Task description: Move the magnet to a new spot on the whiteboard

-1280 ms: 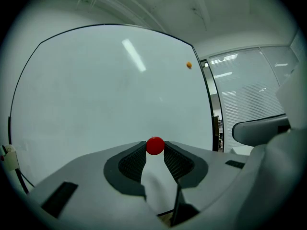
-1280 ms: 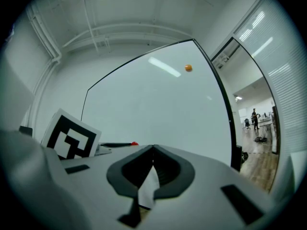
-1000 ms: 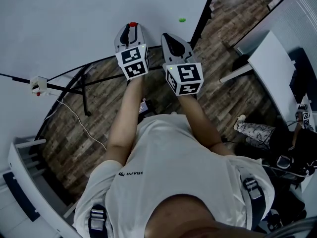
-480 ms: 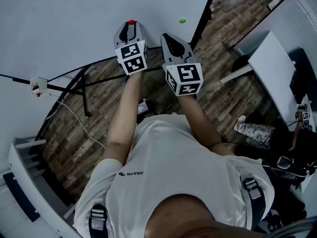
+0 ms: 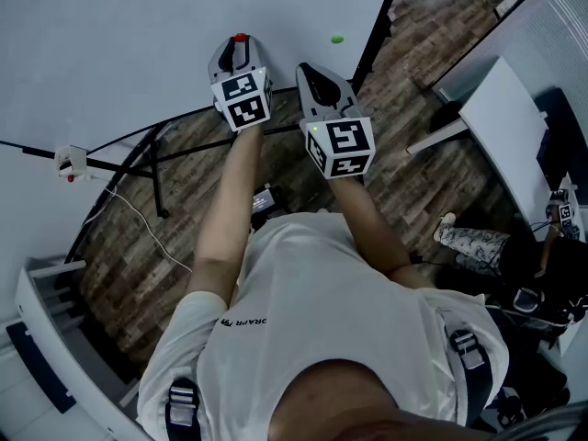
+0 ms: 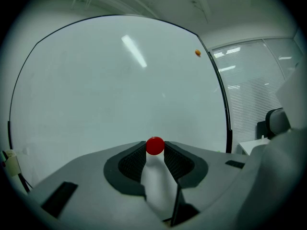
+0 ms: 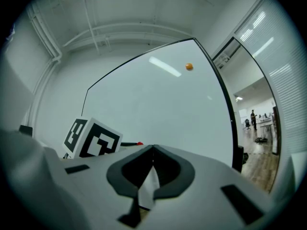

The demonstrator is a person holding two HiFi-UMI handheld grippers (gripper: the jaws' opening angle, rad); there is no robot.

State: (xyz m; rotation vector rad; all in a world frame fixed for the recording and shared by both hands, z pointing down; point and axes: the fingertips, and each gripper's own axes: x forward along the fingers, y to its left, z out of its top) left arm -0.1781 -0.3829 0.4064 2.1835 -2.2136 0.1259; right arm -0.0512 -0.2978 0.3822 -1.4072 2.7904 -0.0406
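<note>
A small red magnet [image 5: 241, 38] [image 6: 154, 146] sits pinched between the tips of my left gripper [image 5: 237, 48] [image 6: 154, 148], close in front of the whiteboard [image 5: 119, 44] [image 6: 96, 80]; whether it touches the board I cannot tell. My right gripper [image 5: 310, 70] [image 7: 153, 150] hangs just to the right, shut, with nothing in it. A second round magnet [image 5: 338, 38] [image 6: 197, 52] [image 7: 189, 66] sticks near the board's right edge; it looks green in the head view and orange in the gripper views.
The whiteboard's black frame edge [image 5: 377, 26] runs down at the right. Its stand legs [image 5: 156, 168] cross the wooden floor below. A small white object [image 5: 72, 159] hangs at the board's lower left. A white desk [image 5: 510, 127] stands at the right.
My left gripper has moved up and slightly left toward the whiteboard, carrying the red magnet. The right gripper has stayed where it was.
</note>
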